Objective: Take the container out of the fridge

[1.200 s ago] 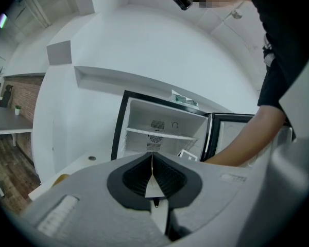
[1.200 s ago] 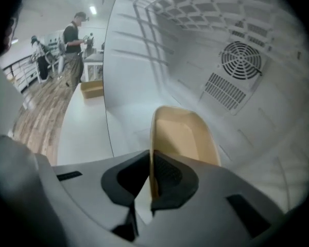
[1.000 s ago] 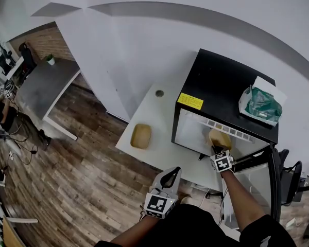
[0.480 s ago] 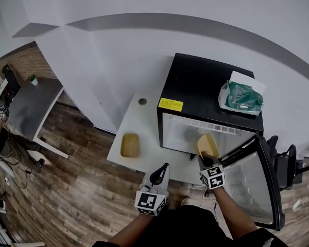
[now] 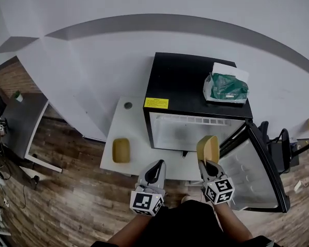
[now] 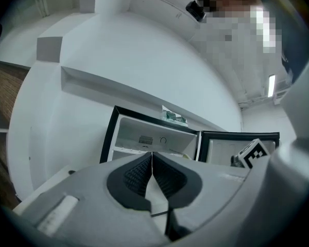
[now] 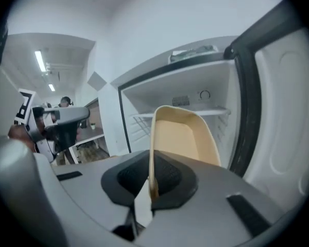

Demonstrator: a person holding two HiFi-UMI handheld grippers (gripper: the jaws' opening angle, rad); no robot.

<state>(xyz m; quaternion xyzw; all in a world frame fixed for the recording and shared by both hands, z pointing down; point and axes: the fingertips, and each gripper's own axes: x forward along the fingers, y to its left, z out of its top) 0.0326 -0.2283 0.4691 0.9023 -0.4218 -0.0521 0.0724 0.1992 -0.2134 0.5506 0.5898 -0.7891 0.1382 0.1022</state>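
A white table (image 5: 124, 133) stands on a wooden floor (image 5: 67, 199), against the wall. On its right part stands a black fridge (image 5: 190, 81). On the bare left part lies a yellow container (image 5: 121, 150), and behind it, near the wall, a small round thing (image 5: 127, 105) that I cannot identify. On top of the fridge lies a green bag (image 5: 225, 89). Far left stands a grey table (image 5: 23, 122).

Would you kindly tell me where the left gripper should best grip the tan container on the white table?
Probably its thin side wall, from above: the tan container lies flat, open side up, so one jaw fits inside the rim and one outside. The left gripper, shut and empty, must open first.
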